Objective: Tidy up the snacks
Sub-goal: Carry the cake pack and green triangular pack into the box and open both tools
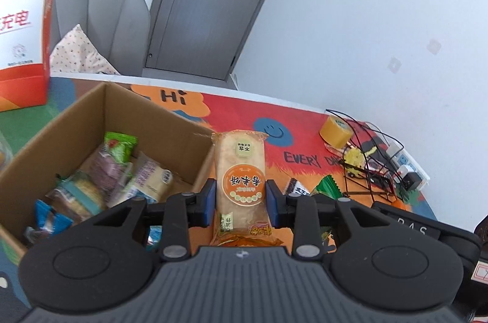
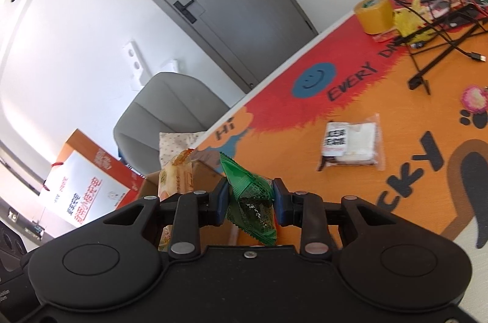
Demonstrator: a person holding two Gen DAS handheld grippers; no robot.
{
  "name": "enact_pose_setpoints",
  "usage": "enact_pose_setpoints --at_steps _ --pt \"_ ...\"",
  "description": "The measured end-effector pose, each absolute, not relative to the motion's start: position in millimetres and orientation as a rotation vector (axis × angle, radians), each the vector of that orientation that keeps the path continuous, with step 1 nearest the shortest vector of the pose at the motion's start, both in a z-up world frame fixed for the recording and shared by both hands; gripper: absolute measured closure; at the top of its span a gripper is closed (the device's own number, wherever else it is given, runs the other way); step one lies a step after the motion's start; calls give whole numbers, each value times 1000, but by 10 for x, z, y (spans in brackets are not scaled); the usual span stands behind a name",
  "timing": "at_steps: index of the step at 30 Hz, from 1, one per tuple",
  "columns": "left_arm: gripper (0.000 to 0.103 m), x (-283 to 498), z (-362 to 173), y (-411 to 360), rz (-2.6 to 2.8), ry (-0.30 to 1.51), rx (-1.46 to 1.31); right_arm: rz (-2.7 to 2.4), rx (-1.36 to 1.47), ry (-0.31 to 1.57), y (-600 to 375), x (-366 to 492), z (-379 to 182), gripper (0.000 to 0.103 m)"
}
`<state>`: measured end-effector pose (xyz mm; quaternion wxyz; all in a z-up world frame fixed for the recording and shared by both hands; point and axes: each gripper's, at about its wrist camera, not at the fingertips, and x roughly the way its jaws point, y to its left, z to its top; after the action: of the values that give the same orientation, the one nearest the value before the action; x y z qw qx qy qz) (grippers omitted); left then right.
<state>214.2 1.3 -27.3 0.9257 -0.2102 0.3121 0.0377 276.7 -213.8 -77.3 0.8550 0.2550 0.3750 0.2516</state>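
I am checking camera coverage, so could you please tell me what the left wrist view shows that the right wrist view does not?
Only the left wrist view looks inside the cardboard box, at the snacks already there. Only the right wrist view shows the white snack packet lying flat on the mat. Both show the rice cracker pack in the left gripper, the green packet in the right gripper, and the tape roll.

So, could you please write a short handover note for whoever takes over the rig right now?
Left hand-held gripper: shut on the rice cracker pack, held beside the cardboard box.
Right hand-held gripper: shut on the green snack packet.
Done: several snacks are in the box.
Left: box both held snacks, then the white packet on the table.
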Motion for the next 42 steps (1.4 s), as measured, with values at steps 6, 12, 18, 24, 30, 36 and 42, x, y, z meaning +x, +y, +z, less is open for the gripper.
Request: enact_pose_setpoints --at_steps 6,12,18,24,30,36,42 --pt "71 2031 -222 192 105 625 -437 567 524 781 -1972 2704 -697 72" --pt "70 1917 -195 366 133 612 -449 599 509 777 -1796 2664 -636 72" --pt "70 1790 -188 580 174 601 -469 640 486 784 -1579 2604 -596 72" --pt "70 1686 -213 798 227 598 -483 681 469 800 -1338 2561 -604 72" --pt "67 1654 -278 935 266 626 -484 713 445 825 -1121 2530 -624 72" --pt "55 1582 -309 1092 308 643 -521 732 420 847 -968 2501 -651 72" --pt "47 1530 -273 1164 314 631 -537 750 403 884 -859 2464 -687 71"
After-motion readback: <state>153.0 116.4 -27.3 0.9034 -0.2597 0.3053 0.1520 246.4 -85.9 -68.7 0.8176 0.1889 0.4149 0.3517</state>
